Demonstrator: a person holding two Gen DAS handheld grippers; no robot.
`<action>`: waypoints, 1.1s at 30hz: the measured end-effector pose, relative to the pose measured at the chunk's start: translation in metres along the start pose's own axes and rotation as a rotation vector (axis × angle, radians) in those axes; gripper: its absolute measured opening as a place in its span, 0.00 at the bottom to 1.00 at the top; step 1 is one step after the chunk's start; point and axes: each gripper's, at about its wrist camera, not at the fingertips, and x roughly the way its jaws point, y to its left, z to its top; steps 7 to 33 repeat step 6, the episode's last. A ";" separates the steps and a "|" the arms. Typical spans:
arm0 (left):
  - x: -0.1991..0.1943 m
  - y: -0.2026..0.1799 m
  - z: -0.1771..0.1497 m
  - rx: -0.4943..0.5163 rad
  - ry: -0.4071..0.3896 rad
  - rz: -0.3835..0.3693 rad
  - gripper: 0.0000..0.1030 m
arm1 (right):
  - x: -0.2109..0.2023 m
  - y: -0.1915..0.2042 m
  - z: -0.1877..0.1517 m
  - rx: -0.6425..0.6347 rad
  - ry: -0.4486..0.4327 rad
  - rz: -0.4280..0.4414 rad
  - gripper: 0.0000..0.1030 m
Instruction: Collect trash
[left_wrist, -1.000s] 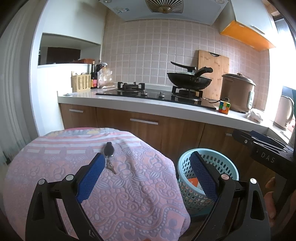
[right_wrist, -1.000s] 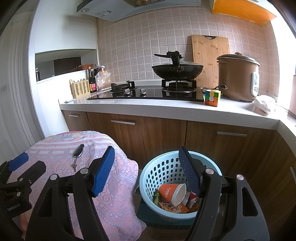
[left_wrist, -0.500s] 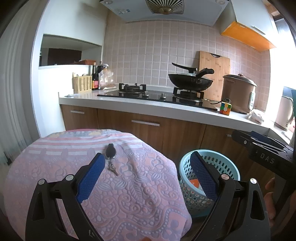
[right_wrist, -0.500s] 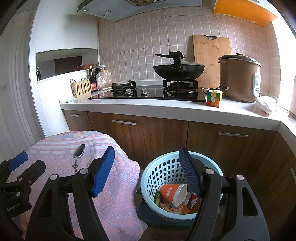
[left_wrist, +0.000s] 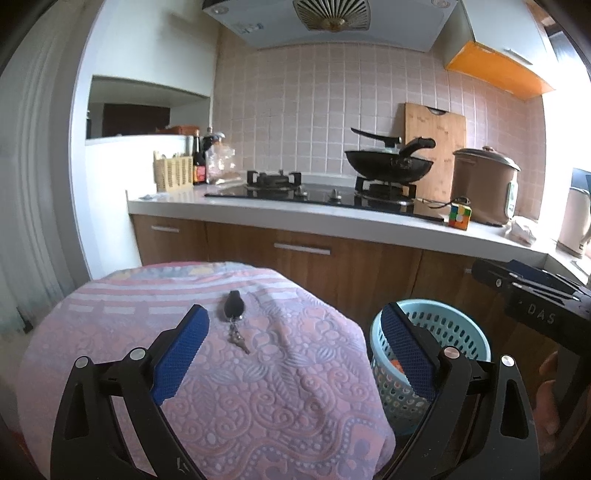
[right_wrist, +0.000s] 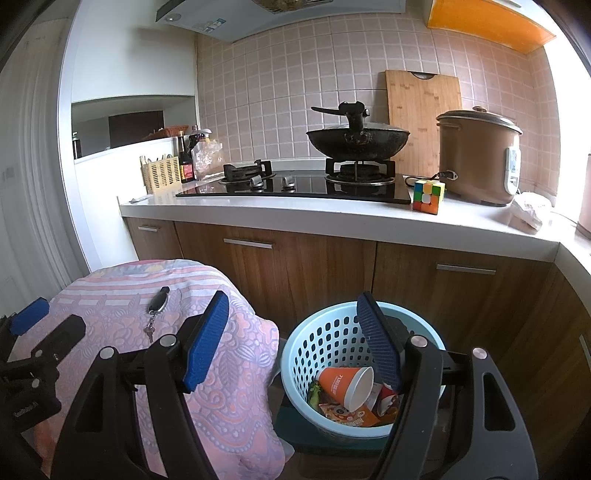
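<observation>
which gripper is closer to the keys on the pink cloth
Left. The left gripper hangs right over the keys; the right gripper sits off toward the blue basket.

I can read "DAS" in pale letters on the black body of the right gripper (left_wrist: 535, 306) at the edge of my left camera. The orange cup (right_wrist: 345, 384) in the basket (right_wrist: 295, 354) carries print too small to read.
</observation>
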 end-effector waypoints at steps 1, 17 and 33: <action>0.001 0.002 0.000 -0.011 0.009 0.000 0.91 | 0.000 0.000 0.000 -0.001 0.000 0.000 0.66; 0.001 0.011 -0.002 -0.030 -0.003 -0.010 0.91 | 0.000 0.002 0.001 -0.007 0.001 -0.013 0.66; 0.001 0.011 -0.002 -0.030 -0.003 -0.010 0.91 | 0.000 0.002 0.001 -0.007 0.001 -0.013 0.66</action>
